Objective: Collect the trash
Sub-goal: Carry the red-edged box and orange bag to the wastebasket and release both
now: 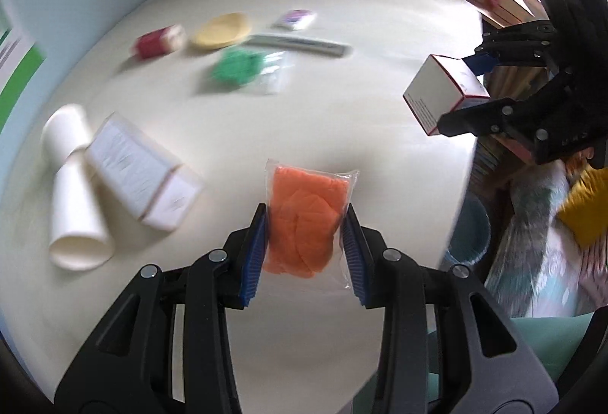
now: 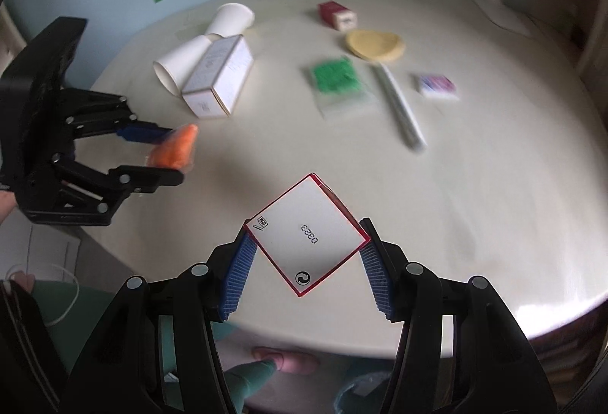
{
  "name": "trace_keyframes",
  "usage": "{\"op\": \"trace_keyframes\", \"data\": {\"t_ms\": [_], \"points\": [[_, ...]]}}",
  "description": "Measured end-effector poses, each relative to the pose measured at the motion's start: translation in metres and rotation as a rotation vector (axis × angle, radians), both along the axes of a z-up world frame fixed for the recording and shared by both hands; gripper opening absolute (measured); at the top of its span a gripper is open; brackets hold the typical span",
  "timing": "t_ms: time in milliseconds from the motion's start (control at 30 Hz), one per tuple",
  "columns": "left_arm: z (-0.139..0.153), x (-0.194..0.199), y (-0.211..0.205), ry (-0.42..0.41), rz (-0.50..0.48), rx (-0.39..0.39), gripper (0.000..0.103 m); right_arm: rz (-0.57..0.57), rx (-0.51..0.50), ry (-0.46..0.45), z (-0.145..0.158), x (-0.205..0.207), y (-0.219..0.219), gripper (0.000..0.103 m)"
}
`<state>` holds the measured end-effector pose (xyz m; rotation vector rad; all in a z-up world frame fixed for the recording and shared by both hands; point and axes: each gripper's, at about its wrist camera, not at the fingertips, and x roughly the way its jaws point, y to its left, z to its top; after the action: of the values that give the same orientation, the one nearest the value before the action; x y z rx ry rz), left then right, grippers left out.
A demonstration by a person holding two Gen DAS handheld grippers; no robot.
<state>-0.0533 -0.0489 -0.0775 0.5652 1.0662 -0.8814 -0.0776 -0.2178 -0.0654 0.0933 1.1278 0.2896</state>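
Trash is being carried in both views; from the left wrist camera, the left gripper [image 1: 306, 243] is clenching a clear packet of orange material [image 1: 304, 220] at the lower centre of the frame, its blue pads [image 1: 254, 254] pressing the packet's two sides, above the white counter [image 1: 342, 132]; at the right edge, the right gripper [image 1: 471, 87] is grasping a small white box with red edges [image 1: 440, 91], held tilted in the air. Blurred litter is lying further up the frame: two paper cups [image 1: 72, 186] at the left touching a long white carton [image 1: 140, 170], a red box [image 1: 159, 41], a yellow dish [image 1: 222, 30], a green packet [image 1: 243, 66], a grey strip [image 1: 300, 44] and a small purple-topped pack [image 1: 294, 19]; a blue bin [image 1: 469, 235] is showing below the counter edge at the lower right.

From the right wrist camera, the white box with red edges [image 2: 306, 233] is sitting corner-wise between the right gripper's [image 2: 306, 262] pads [image 2: 239, 277], gripped at two opposite corners, at the lower centre; the left gripper [image 2: 159, 155] is at the left of the frame, pinching the orange packet [image 2: 174, 148]; the cups [image 2: 201, 45], carton [image 2: 218, 81], red box [image 2: 336, 16], yellow dish [image 2: 374, 44], green packet [image 2: 336, 77], grey strip [image 2: 402, 108] and purple-topped pack [image 2: 437, 87] are lying across the upper half of the counter [image 2: 494, 186].
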Motion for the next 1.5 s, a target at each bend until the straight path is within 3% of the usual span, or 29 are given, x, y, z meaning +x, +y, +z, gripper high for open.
{"op": "trace_keyframes", "data": {"t_ms": [333,567,967,1200,1500], "points": [[-0.004,-0.062,-0.106,0.021,-0.250,0.001,0.036,-0.283,0.051,0.018,-0.012,-0.120,-0.084,0.056],[-0.017,-0.126,-0.180,0.053,-0.450,0.028,0.036,-0.511,0.092,0.051,-0.030,-0.223,-0.133,0.056],[-0.073,-0.253,-0.271,0.133,-0.775,0.155,0.036,-0.841,0.192,0.128,-0.075,-0.371,-0.163,0.056],[-0.113,-0.312,-0.299,0.183,-0.892,0.232,0.036,-1.016,0.279,0.217,-0.112,-0.429,-0.173,0.056],[-0.145,-0.363,-0.316,0.187,-0.997,0.315,0.036,-1.145,0.376,0.221,-0.136,-0.459,-0.181,0.056]]}}
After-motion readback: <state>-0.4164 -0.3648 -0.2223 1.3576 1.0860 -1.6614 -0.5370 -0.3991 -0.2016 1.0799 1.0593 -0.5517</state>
